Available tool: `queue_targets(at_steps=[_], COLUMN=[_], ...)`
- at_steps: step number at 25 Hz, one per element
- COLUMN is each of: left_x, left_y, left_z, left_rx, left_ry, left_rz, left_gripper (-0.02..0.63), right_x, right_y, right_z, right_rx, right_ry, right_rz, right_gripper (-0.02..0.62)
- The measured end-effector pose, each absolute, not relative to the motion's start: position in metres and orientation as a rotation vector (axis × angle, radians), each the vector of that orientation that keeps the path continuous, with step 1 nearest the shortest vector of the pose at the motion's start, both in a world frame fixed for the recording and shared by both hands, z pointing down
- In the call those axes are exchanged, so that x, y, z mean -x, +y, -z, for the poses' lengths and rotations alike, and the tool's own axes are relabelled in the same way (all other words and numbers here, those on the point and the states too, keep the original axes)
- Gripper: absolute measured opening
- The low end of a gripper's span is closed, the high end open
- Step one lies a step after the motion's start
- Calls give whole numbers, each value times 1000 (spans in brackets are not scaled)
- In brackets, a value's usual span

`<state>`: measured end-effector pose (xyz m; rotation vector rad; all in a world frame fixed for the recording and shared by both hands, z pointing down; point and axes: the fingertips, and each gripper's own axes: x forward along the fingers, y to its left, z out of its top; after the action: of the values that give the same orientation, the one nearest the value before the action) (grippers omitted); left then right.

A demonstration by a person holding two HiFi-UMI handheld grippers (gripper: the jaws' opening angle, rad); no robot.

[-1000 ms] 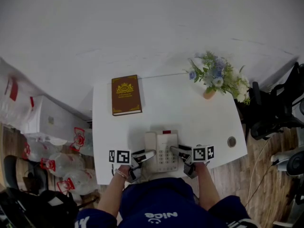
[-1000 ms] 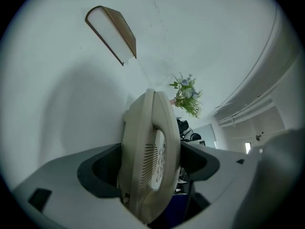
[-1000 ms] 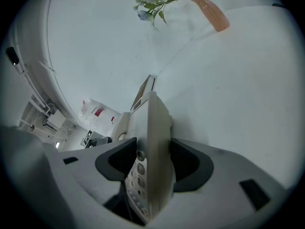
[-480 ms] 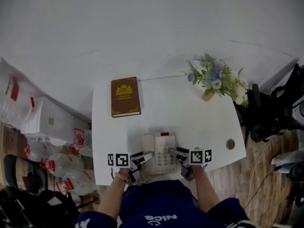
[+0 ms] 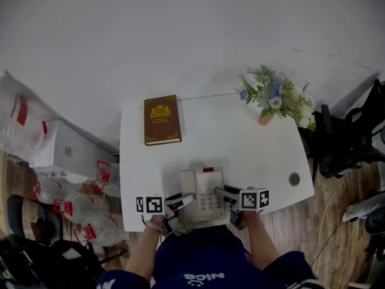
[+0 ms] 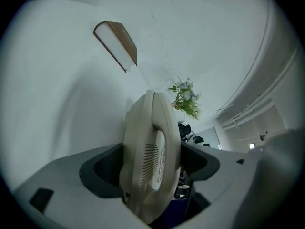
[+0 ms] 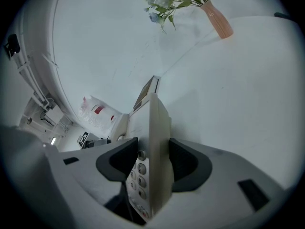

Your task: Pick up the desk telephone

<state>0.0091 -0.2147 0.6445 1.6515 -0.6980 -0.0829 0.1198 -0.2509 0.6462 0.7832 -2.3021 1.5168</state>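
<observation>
Navy top (image 5: 207, 259), white lettering (image 5: 203, 277), bracelet (image 5: 153, 223), grey hand-held grippers (image 5: 187, 198) (image 5: 219, 192), marker cubes (image 5: 150, 205)

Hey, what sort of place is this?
Probably an office or study: a white desk with a telephone and a book on it, a vase of flowers at one corner, and a black chair alongside.

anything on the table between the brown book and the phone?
Nothing. In the head view, the stretch of white table between the brown book and the desk telephone is bare.
</observation>
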Motion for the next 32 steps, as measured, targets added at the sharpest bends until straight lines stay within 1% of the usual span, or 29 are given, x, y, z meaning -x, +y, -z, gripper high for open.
queue_targets(at_steps=[15, 32], left_x=[15, 33], left_y=[-181, -172], left_z=[-615, -573], left_rx=[-1717, -1828], left_ry=[-677, -655], left_rz=[112, 82], left_gripper=[377, 377], right_x=[-97, -84], right_y=[-215, -197], right_z=[-614, -564], right_rx=[-858, -1001], right_ry=[-2379, -2497], right_rz=[-1433, -1326], right_gripper=[224, 224])
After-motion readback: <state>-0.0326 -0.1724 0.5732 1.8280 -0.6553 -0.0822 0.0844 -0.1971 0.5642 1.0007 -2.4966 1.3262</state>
